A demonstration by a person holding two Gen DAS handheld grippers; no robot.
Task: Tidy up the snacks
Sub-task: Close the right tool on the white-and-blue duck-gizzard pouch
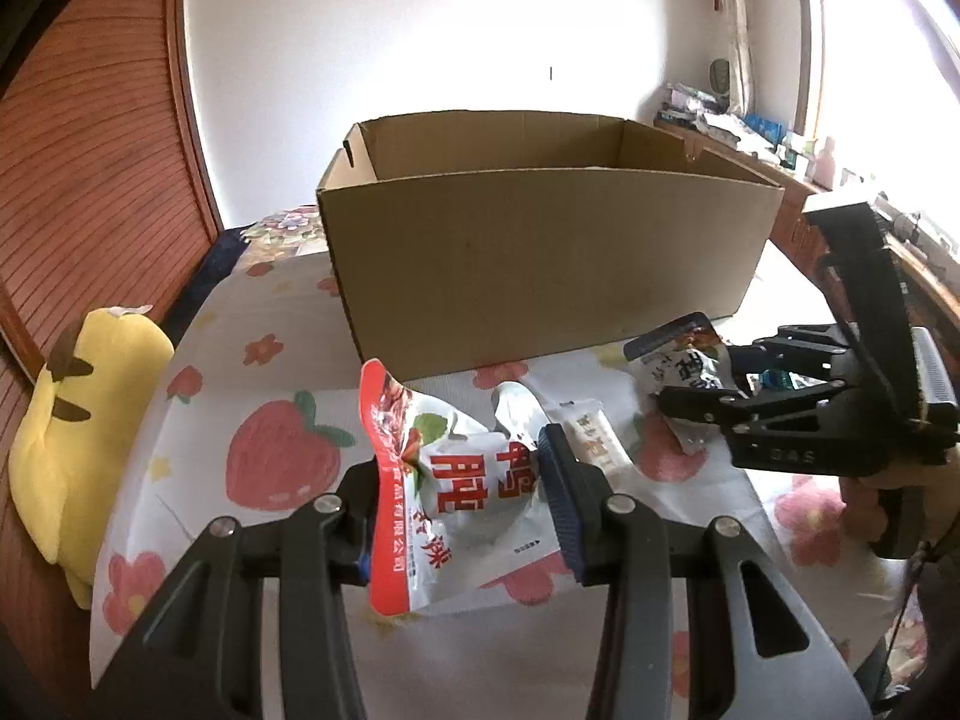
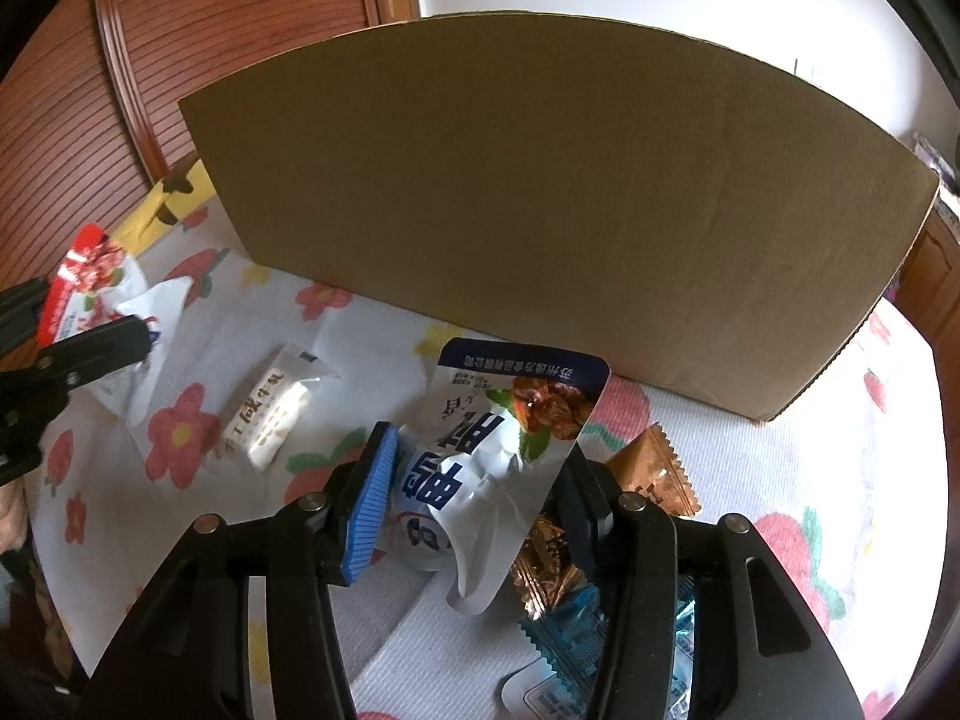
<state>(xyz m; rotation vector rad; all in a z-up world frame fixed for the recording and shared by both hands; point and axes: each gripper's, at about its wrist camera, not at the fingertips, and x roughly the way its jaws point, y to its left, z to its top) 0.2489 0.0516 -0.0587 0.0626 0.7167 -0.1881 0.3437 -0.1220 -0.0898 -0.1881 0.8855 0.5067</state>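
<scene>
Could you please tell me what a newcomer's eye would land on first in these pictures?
Probably the big open cardboard box, standing on the strawberry-print cloth just behind everything else. Next, the two pouches in front of it: the left gripper is clamped on a red-edged pouch, and the right gripper on a blue-topped pouch. A yellow plush lies far left.

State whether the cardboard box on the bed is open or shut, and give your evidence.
Open. The cardboard box has no lid or closed flaps over its top, and the left wrist view shows its inner back wall. Its floor is hidden.
</scene>
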